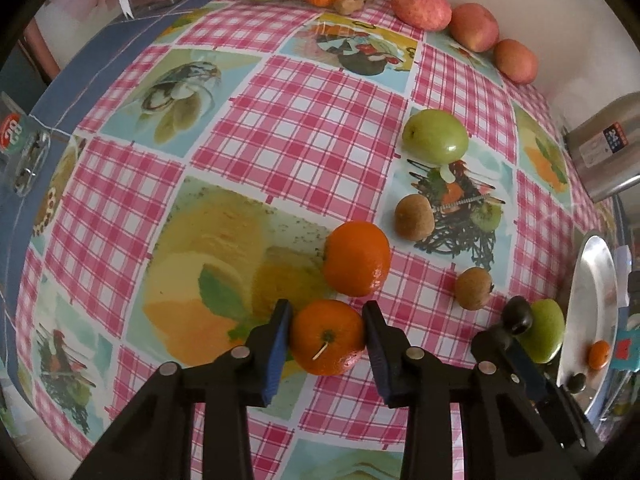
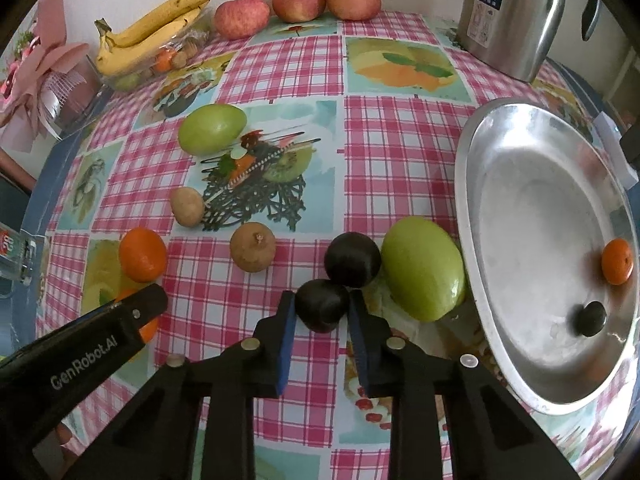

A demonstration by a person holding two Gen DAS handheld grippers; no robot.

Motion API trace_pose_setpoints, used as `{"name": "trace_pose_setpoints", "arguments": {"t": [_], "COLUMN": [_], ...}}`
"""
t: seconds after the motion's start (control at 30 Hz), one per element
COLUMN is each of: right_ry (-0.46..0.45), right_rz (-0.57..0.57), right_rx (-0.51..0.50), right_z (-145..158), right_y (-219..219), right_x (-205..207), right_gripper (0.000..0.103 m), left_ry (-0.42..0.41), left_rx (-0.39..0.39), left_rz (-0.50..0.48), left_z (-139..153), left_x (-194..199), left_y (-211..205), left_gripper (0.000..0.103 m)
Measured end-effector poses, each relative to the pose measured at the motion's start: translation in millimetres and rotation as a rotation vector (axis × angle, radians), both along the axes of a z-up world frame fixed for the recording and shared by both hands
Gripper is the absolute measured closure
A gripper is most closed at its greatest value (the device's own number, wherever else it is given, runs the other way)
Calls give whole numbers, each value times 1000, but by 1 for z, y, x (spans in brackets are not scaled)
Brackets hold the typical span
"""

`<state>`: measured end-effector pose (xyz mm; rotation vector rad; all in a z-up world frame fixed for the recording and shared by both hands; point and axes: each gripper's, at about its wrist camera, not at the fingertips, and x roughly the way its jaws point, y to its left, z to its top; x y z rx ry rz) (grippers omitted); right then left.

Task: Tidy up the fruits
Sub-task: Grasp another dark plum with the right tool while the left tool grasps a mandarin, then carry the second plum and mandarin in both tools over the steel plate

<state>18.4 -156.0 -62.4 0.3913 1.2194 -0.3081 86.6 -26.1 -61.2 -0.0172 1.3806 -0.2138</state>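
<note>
My left gripper (image 1: 328, 307) is shut on a small orange mandarin (image 1: 326, 340) that rests on the checked tablecloth, its blue pads against both sides. A second mandarin (image 1: 356, 258) lies just beyond it. My right gripper (image 2: 322, 296) is shut on a dark plum (image 2: 322, 308). Another dark plum (image 2: 352, 259) sits right behind that one, next to a large green fruit (image 2: 422, 268). To the right, the metal plate (image 2: 520, 200) holds one mandarin (image 2: 618, 261) and one dark plum (image 2: 591, 319).
Two brown fruits (image 2: 187, 206) (image 2: 253, 247) and a second green fruit (image 2: 212, 128) lie mid-table. Three red apples (image 2: 298, 0) line the far wall beside a clear box with bananas (image 2: 156, 28). A steel kettle (image 2: 508, 16) stands at the back right.
</note>
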Motion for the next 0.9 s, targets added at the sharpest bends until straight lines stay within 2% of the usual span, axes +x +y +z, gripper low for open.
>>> {"name": "trace_pose_setpoints", "arguments": {"t": [0.27, 0.4, 0.63, 0.9], "right_ry": [-19, -58, -133, -176], "right_rz": [-35, -50, -75, -140], "right_rx": [87, 123, 126, 131], "right_z": [5, 17, 47, 66], "right_y": [-7, -12, -19, -42], "right_x": [-10, -16, -24, -13], "right_gripper": [77, 77, 77, 77], "left_ry": [-18, -48, -115, -133], "left_rx": [-24, -42, -58, -65], "left_rz": [20, 31, 49, 33], "left_z": [12, 23, 49, 58], "left_x": [0, 2, 2, 17], "left_y": [8, 12, 22, -5], "left_gripper": [64, 65, 65, 65]}}
